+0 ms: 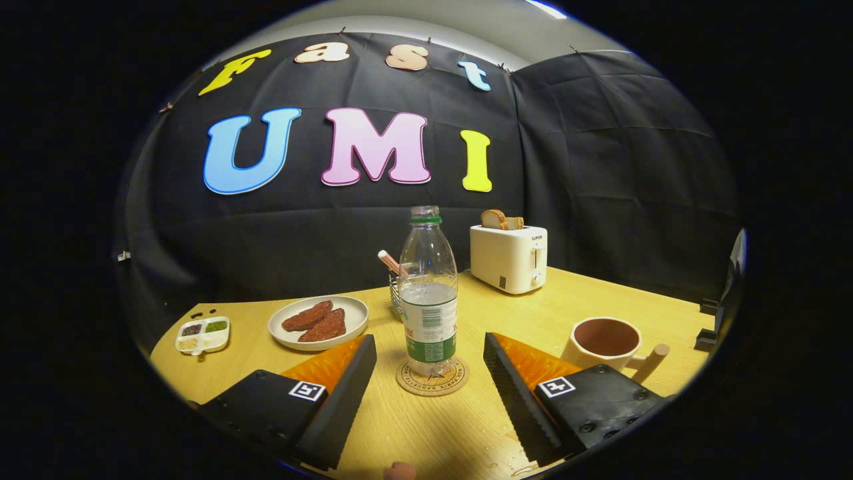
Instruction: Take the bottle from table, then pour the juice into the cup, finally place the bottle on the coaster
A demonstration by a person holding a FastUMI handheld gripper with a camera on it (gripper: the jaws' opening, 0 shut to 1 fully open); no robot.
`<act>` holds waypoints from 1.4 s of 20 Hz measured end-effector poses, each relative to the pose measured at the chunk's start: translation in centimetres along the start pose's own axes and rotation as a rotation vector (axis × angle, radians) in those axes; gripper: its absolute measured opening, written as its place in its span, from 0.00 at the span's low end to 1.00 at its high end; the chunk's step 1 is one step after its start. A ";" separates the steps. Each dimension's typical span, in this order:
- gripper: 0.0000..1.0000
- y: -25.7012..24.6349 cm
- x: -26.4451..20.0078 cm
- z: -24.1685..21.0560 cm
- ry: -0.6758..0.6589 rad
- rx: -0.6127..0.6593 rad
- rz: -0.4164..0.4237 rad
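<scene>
Gripper view, nearest first: my gripper [430,373] is spread wide, with one finger on each side of the bare tabletop and nothing clamped between them. Neither finger touches anything. A few wet drops sit on the wooden table [600,293] close by my right finger, which could be spilled liquid, though I cannot say for sure.

Just ahead, in the gap between my fingertips, the bottle [428,293] stands upright on the round coaster [432,378]. It is clear plastic, has no cap, and holds liquid to about the middle; the liquid looks clear to me. The bottle sits fairly centred on the coaster and is clear of both my fingers.

Off beyond my right finger stands the cup [608,341], with its handle turned toward the right. I can see into its dark inside but cannot tell whether it holds any liquid.

Farther back to the left are a plate [318,323] with two brown pieces of food and a small divided dish [203,334]. Behind the bottle is a wire holder, and beyond that a toaster [508,257] with bread in its slots.

Judging by how things lie, the task looks at its end: the bottle rests on the coaster and I have let go. The pour I cannot confirm.
</scene>
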State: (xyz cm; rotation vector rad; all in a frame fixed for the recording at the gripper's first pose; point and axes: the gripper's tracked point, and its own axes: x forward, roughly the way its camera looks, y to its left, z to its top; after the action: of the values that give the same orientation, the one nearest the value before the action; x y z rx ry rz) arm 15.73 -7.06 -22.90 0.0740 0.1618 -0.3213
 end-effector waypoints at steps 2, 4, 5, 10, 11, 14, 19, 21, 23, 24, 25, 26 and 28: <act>0.99 0.5 -1.3 1.4 0.000 -0.005 0.031; 0.99 0.9 -2.5 3.3 -0.008 -0.010 0.069; 0.99 1.3 -3.1 4.3 -0.014 -0.011 0.093; 0.99 1.1 -5.3 8.7 -0.037 -0.031 0.175; 0.99 0.9 -5.7 9.4 -0.041 -0.036 0.189; 0.99 0.2 -6.5 11.2 -0.048 -0.062 0.236; 0.99 -1.2 -8.3 13.8 -0.076 -0.098 0.289; 0.99 -2.0 -8.8 13.9 -0.075 -0.097 0.300; 0.99 -2.8 -9.4 14.1 -0.075 -0.083 0.309; 0.99 -3.2 -9.6 14.1 -0.073 -0.076 0.311; 0.99 -3.6 -9.7 14.2 -0.070 -0.070 0.314; 0.99 -4.0 -9.8 14.2 -0.069 -0.065 0.312; 0.99 -4.8 -10.0 14.6 -0.070 -0.057 0.312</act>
State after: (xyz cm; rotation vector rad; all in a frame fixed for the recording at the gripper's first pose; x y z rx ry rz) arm 7.03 -9.94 -7.02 0.0302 0.0875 -0.0076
